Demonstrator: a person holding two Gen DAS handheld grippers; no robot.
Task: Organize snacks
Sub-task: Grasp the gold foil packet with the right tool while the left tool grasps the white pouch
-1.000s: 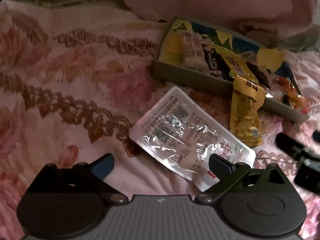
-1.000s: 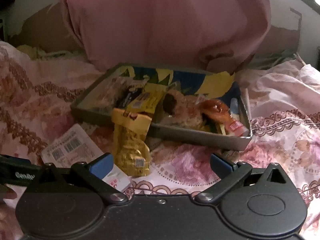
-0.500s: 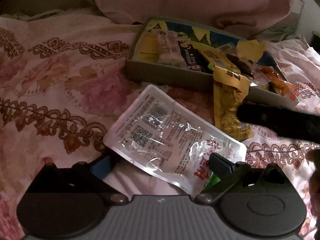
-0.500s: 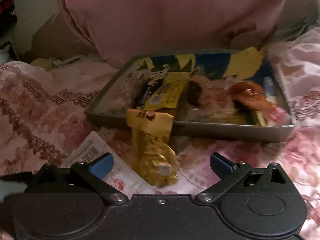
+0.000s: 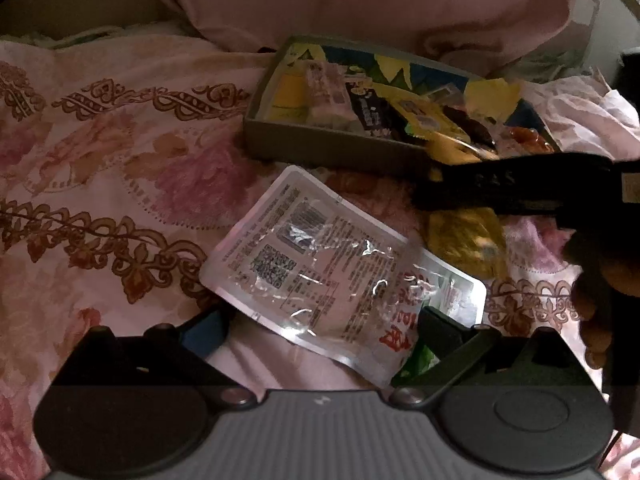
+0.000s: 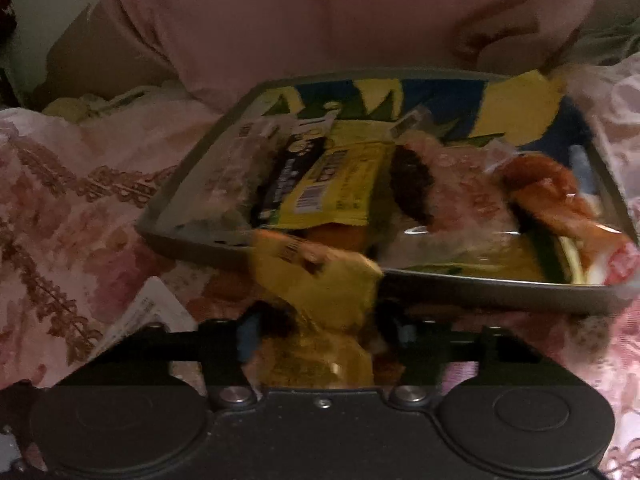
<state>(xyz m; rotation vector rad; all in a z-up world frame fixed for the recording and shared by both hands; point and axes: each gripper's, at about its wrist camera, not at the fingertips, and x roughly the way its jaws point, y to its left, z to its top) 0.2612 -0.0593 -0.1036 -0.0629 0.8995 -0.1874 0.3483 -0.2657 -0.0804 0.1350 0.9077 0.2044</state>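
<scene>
Two grippers active: right gripper (image 6: 320,332) clamped on yellow snack packet (image 6: 320,280) at gray tray (image 6: 500,292) front wall, left gripper (image 5: 320,326) spread wide around clear pouch (image 5: 320,268) on floral bedspread (image 5: 100,168).

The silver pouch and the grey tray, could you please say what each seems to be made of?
Silver pouch: glossy plastic or foil film, probably; it crinkles and throws bright glints over its print.
Grey tray: likely cardboard or thin metal; matt, flat walls, printed inside. The look leaves it open.
</scene>
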